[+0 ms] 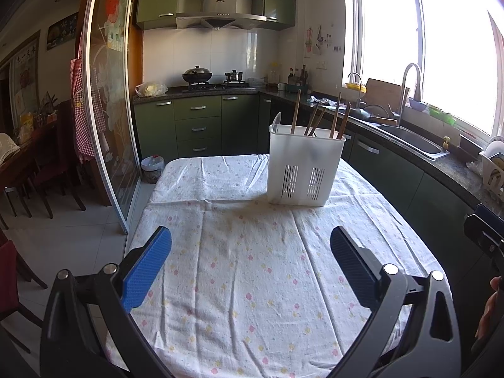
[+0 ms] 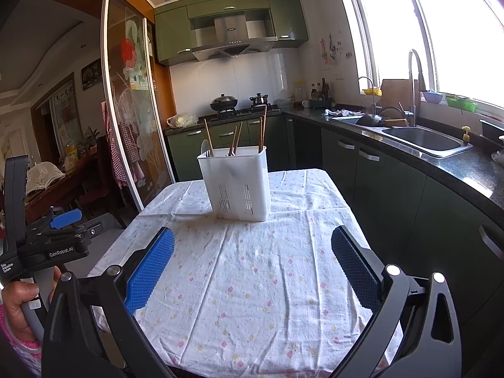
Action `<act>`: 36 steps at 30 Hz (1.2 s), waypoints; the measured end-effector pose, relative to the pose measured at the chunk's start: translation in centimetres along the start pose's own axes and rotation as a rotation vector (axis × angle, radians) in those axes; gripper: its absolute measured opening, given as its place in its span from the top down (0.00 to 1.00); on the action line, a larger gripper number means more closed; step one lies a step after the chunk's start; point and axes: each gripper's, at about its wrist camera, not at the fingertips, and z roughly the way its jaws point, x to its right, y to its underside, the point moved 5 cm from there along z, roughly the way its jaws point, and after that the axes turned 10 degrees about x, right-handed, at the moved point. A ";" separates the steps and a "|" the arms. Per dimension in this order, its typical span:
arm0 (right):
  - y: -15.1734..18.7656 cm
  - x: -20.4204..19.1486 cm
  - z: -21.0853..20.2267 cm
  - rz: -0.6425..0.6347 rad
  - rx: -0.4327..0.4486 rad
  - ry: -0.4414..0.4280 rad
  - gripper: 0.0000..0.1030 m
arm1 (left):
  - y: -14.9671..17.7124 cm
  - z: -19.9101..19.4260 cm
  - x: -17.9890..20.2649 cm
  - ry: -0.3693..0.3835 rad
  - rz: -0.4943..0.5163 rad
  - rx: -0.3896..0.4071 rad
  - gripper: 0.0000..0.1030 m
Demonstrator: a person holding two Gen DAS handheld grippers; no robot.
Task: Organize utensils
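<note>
Now both pairs of jaws stand wide apart and hold nothing. The left gripper [image 1: 251, 252] hangs above the near part of the table, its blue pads [image 1: 147, 269] facing each other with only cloth between them. The right gripper [image 2: 252, 253] is the same: spread, empty, above the cloth. In the right wrist view the left gripper appears also at the left edge, held by the person's left hand [image 2: 17, 302].

Under both lies a white tablecloth [image 1: 252, 299] with small pink and yellow flowers, a little wrinkled. Further from the grippers, at the far part of the table, stands a white plastic utensil holder [image 1: 304, 170], upright, with slotted vents low on its front. Several wooden chopsticks [image 1: 315, 119] lean inside it, and one pale spoon [image 1: 276, 123] shows at its left corner.

Behind the table are green cabinets [image 1: 198, 123], a stove with a black wok [image 1: 197, 75], and at the right a sink [image 1: 412, 140] under the bright window.
</note>
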 end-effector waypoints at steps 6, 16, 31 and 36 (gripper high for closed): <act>0.1 0.0 0.1 0.000 -0.002 -0.001 0.05 | 0.0 0.0 0.0 0.000 0.000 -0.001 0.07; 0.1 0.1 0.2 0.002 -0.005 -0.002 0.05 | 0.2 -0.1 0.1 0.002 0.004 -0.001 0.07; 0.3 0.2 0.4 0.000 -0.012 -0.001 0.05 | -0.3 -0.3 -0.3 -0.023 0.003 0.010 0.07; 0.4 0.2 0.4 -0.002 -0.013 -0.003 0.05 | -0.5 -0.5 -0.3 -0.052 0.020 0.014 0.07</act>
